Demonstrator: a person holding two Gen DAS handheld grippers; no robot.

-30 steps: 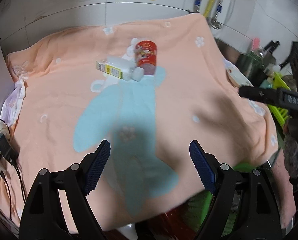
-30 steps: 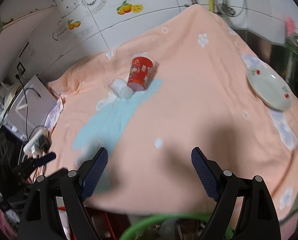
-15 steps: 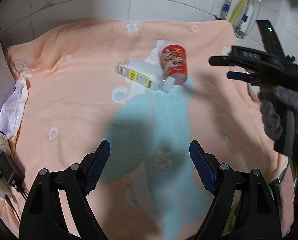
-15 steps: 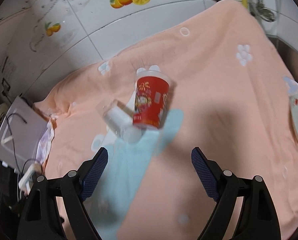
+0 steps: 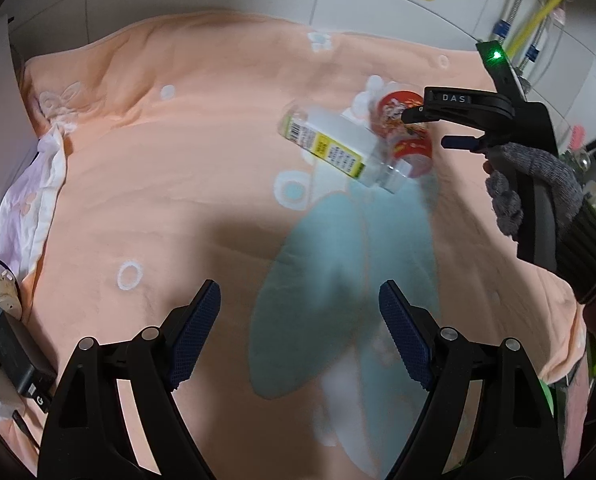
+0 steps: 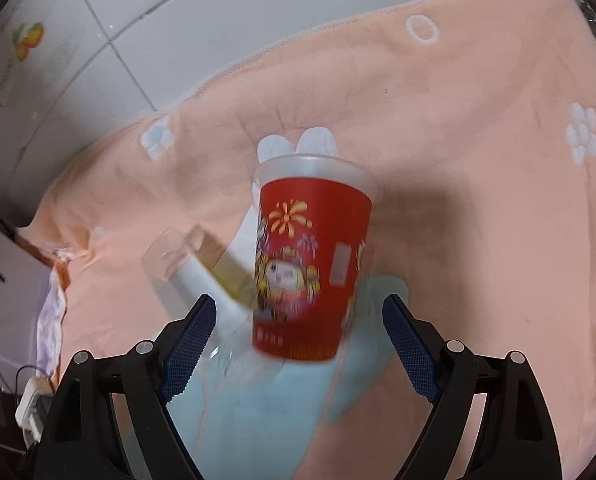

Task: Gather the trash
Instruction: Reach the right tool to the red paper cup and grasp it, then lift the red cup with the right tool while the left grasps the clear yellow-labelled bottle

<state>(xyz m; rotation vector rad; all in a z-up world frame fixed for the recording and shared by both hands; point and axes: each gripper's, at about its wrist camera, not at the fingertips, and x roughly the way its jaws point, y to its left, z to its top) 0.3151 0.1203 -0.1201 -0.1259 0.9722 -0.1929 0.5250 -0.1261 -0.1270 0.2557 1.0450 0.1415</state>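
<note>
Closing on red cup [image 6: 312,264] with right gripper [image 6: 300,340], jaws spread, empty. Left gripper [image 5: 298,332] spread, empty, well short of bottle [image 5: 338,148]. Both lying mid-surface [image 5: 178,160], nothing collected yet.

We see bare peach towel [image 5: 202,184] between our left tongs [image 5: 298,340] and the bottle [image 5: 338,148]; the red cup [image 6: 310,264] lies against it, tiled wall [image 6: 178,20] close behind.
</note>
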